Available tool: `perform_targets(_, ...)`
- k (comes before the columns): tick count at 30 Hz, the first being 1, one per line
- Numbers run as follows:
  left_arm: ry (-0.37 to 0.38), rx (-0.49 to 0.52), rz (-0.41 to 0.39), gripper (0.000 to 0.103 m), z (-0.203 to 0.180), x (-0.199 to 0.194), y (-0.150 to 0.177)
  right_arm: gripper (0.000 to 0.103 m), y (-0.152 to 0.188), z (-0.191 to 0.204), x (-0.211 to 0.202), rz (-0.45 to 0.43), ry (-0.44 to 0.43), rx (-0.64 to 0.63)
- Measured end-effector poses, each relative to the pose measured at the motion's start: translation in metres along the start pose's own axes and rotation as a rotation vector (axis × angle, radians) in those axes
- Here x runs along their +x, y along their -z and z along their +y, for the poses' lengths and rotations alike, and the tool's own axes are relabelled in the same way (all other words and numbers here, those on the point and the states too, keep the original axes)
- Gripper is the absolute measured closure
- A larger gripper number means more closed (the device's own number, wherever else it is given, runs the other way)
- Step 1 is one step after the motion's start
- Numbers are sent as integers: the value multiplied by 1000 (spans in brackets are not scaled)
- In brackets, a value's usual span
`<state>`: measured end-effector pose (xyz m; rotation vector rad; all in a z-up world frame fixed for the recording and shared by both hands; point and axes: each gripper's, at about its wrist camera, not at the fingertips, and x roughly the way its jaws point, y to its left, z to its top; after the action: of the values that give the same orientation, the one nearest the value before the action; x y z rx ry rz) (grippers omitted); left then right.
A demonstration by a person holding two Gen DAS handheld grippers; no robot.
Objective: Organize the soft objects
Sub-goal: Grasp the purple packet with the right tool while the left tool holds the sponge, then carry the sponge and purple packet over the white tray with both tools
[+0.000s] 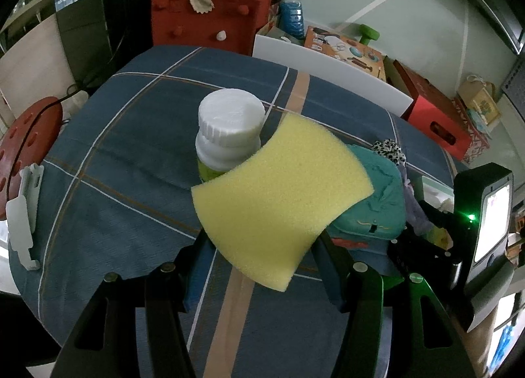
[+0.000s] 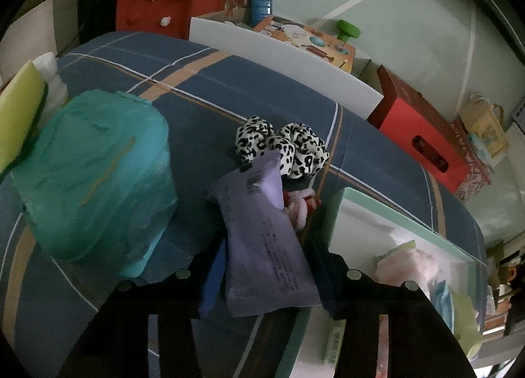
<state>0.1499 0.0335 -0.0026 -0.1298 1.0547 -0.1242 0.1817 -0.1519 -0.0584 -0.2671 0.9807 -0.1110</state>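
My left gripper [image 1: 262, 246] is shut on a yellow sponge [image 1: 279, 194] and holds it above the blue plaid tablecloth [image 1: 131, 135], in front of a white-capped bottle [image 1: 229, 128]. My right gripper [image 2: 269, 266] is shut on a purple soft packet [image 2: 265, 246]. A teal pouch [image 2: 98, 187] lies to its left; it also shows in the left wrist view [image 1: 377, 194]. A leopard-print scrunchie [image 2: 285, 145] and a pink-red scrunchie [image 2: 302, 204] lie just beyond the packet. A green-rimmed white bin [image 2: 407, 223] at the right holds several soft items.
A red felt bag [image 1: 210, 17], a blue water bottle [image 1: 292, 10], a white board [image 1: 328, 73] and cardboard boxes [image 1: 436, 115] stand beyond the table's far edge. A red stool [image 1: 29, 138] is at the left. The right gripper's body [image 1: 485, 223] is close at the right.
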Motion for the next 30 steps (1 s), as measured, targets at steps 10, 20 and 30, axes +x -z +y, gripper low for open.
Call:
perform_targets(10,2,8,-24,42,-2,-7,-2,60,1,-5,-24,-29,-23,54)
perform_targets(20,16,28,-88,42,-10,-28,0,60,17,-30,-62,-80,-70,187)
perform_targets(30,7,75,-142,42,-28,-46,4,60,44,-63,-93,-106,-113,357)
